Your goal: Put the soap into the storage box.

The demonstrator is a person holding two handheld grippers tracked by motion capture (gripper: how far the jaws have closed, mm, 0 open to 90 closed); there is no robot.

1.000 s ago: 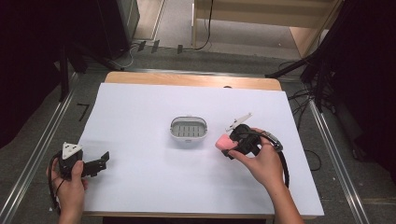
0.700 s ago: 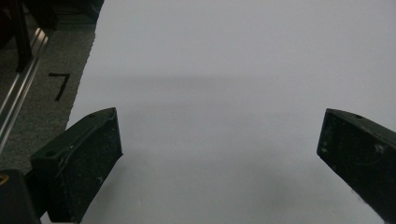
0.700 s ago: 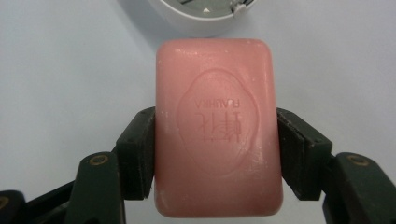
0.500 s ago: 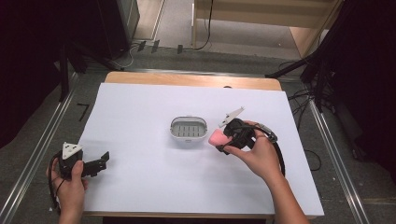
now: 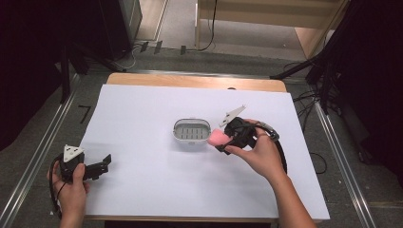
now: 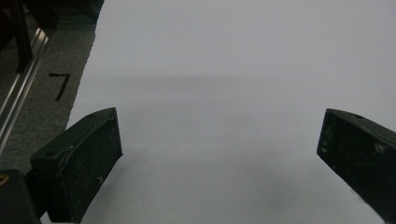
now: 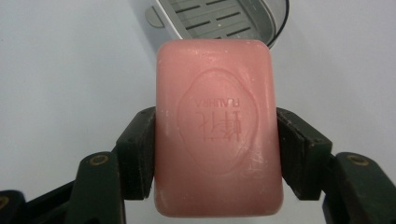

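Your right gripper pinched the pink soap; the soap dish lay just left of it. Your left gripper sat spread, far off.

My right gripper holds the soap bar just right of the soap dish at mid-table; my left gripper sits far left, near the table's front edge.

Soap dish cut off by the top edge of the right gripper view, its near rim hidden behind the pink soap bar, embossed lettering on the bar inverted and unreadable, left gripper jaw tips cut off at the bottom edge of its own view
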